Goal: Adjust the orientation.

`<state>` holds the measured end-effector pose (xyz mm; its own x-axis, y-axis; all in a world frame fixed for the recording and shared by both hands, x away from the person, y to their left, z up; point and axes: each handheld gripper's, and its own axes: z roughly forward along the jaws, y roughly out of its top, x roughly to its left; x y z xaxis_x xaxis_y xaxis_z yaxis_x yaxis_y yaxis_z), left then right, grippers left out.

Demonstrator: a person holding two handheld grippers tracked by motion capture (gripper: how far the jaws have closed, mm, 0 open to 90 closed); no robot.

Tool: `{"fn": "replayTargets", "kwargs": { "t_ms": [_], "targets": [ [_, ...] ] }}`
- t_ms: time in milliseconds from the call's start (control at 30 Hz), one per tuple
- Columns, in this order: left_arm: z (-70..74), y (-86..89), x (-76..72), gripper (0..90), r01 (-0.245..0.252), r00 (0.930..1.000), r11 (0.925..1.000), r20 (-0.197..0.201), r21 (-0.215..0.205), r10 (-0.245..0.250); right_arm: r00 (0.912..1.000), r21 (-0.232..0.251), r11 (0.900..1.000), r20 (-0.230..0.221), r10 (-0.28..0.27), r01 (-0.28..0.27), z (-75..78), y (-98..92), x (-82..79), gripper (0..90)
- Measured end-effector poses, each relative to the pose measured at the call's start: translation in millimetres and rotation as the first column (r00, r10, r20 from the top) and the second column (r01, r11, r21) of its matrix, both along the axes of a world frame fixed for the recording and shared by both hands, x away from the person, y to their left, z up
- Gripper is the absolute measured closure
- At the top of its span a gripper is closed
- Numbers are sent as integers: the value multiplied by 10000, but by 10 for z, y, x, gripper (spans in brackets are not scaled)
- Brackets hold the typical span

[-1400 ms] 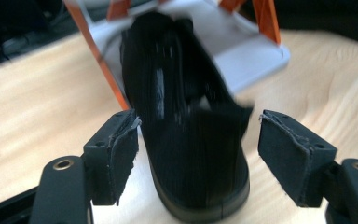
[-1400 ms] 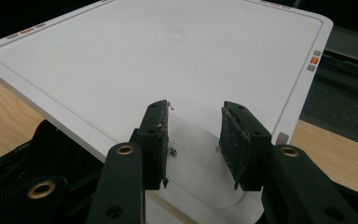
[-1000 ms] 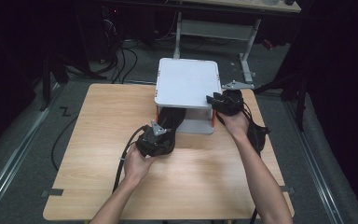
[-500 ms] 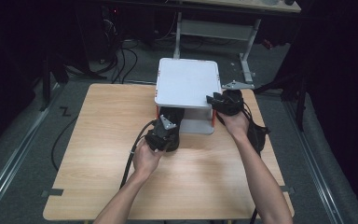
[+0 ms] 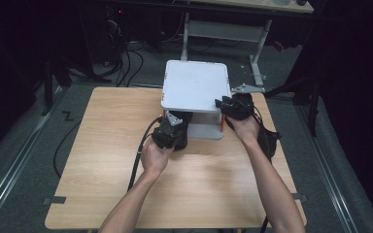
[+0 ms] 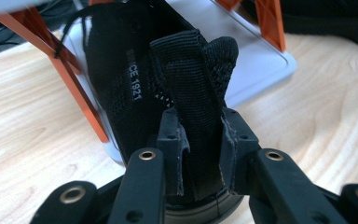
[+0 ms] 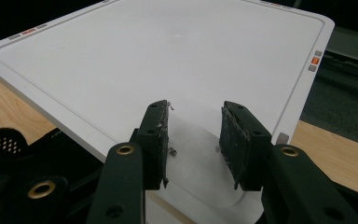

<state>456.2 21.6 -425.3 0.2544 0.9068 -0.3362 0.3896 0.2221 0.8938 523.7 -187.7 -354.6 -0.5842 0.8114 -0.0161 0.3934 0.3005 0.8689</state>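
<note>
Looking down from the high view, the left tool (image 5: 176, 127) sits at the near edge of a white two-tier rack (image 5: 194, 87) on the wooden tabletop (image 5: 107, 145), its tip reaching under the upper shelf. The right tool (image 5: 229, 108) rests at the rack's right near corner, level with the top shelf. Both of the person's forearms come in from below.

In the left gripper view, the left tool (image 6: 204, 140) is clenched on a black shoe (image 6: 135, 84); its jaws have just been closing, and the pads now press the shoe's upright knit tongue or heel strap from both sides. The shoe is of fine woven mesh with white lettering on its side and a smooth rubber sole at the bottom. It lies on the rack's smooth white lower shelf between thin orange struts (image 6: 74, 88).

In the right gripper view, the right tool (image 7: 193, 140) stands partly open over the rounded corner of the flat, matte white top shelf (image 7: 168, 46), with nothing between its worn pads.
</note>
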Motion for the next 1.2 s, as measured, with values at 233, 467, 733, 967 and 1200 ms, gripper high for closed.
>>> {"fn": "replayTargets", "kwargs": {
  "t_ms": [233,467,733,967,1200],
  "targets": [
    [-62,-88,145,732,-250,9997,9997,46,8,250,10000,11,10000,5,6,-6,-1,-2,1,620],
    [-141,-134,245,732,-662,9966,9978,478,-67,664,10000,27,10000,-28,29,-29,-1,-10,3,622],
    [-210,-138,315,723,-837,9948,9964,564,-127,843,9999,-12,10000,-154,55,-55,14,-16,11,627],
    [-190,-112,319,701,-744,9964,9969,378,-255,753,9998,-50,10000,-219,5,-6,23,-7,13,629],
    [-162,-79,316,573,-693,9968,9963,356,-504,712,9998,-64,10000,-205,26,-28,22,-9,16,628]
  ]
}}
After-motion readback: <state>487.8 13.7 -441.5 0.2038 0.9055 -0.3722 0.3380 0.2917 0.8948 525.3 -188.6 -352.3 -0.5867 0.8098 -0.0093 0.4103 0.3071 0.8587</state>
